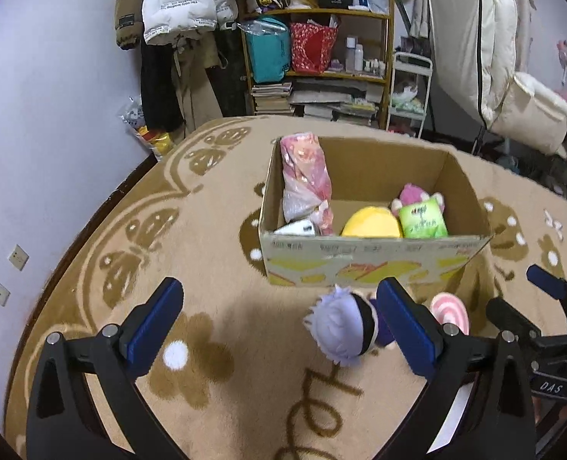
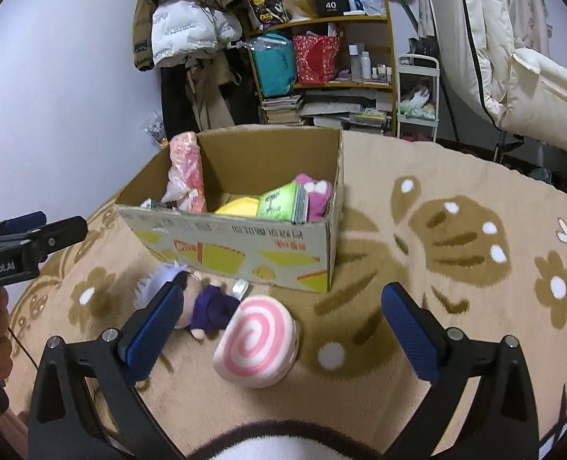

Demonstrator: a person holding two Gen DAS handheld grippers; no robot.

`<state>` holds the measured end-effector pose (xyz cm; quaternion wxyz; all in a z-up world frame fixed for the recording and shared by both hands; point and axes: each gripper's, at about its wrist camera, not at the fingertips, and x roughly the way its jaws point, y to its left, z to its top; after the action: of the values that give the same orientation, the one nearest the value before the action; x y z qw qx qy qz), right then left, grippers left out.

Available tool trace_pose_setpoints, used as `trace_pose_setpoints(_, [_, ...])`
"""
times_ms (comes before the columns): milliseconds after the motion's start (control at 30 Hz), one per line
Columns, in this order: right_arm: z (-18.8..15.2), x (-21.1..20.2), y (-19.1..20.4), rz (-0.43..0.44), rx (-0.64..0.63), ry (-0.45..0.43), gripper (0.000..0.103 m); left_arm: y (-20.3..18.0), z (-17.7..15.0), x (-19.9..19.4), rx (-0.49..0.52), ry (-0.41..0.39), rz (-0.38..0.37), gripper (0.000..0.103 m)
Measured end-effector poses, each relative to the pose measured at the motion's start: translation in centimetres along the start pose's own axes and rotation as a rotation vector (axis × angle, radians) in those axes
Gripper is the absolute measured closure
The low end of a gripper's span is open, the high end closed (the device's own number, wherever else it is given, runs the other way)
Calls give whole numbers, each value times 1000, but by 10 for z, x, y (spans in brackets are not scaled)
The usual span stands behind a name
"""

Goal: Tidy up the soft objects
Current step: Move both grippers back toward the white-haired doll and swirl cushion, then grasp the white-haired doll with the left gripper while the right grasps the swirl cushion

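An open cardboard box (image 1: 371, 262) (image 2: 241, 243) stands on the beige rug. It holds a pink wrapped plush (image 1: 306, 182), a yellow cushion (image 1: 371, 222), a green tissue pack (image 1: 423, 218) and a pink plush (image 1: 413, 193). In front of it lie a small doll with lavender hair and purple clothes (image 1: 341, 326) (image 2: 203, 303) and a pink-and-white swirl roll cushion (image 2: 254, 347) (image 1: 450, 312). My left gripper (image 1: 279, 326) is open, with the doll just inside its right finger. My right gripper (image 2: 283, 329) is open above the swirl cushion.
The rug (image 1: 214, 230) has brown butterfly and flower patterns. A shelf (image 1: 322, 57) with bags, books and bottles stands behind, with hanging coats (image 1: 176, 11) to the left and white bedding (image 1: 486, 38) to the right. A small white trolley (image 2: 417, 96) stands beside the shelf.
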<state>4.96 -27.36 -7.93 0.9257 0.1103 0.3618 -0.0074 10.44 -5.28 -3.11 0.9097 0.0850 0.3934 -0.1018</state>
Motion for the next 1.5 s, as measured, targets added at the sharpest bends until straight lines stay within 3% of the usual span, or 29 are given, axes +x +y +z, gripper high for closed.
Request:
trace_pose_setpoints(300, [-17,24,-2,-19,2,84,0,-6,-13,12,22,63,15,3])
trace_pose_setpoints(400, [-21,30,0,-73,-28,107,0,-5,-16,19,10,79,19,3])
trace_pose_setpoints(733, [-31,45,-5,-78,-27,194,0,-4,-14,33,-25,108,-3,3])
trace_pose_setpoints(1500, [-32,73,0,24,17,261,0,-29,-23,79,32,249,-57,3])
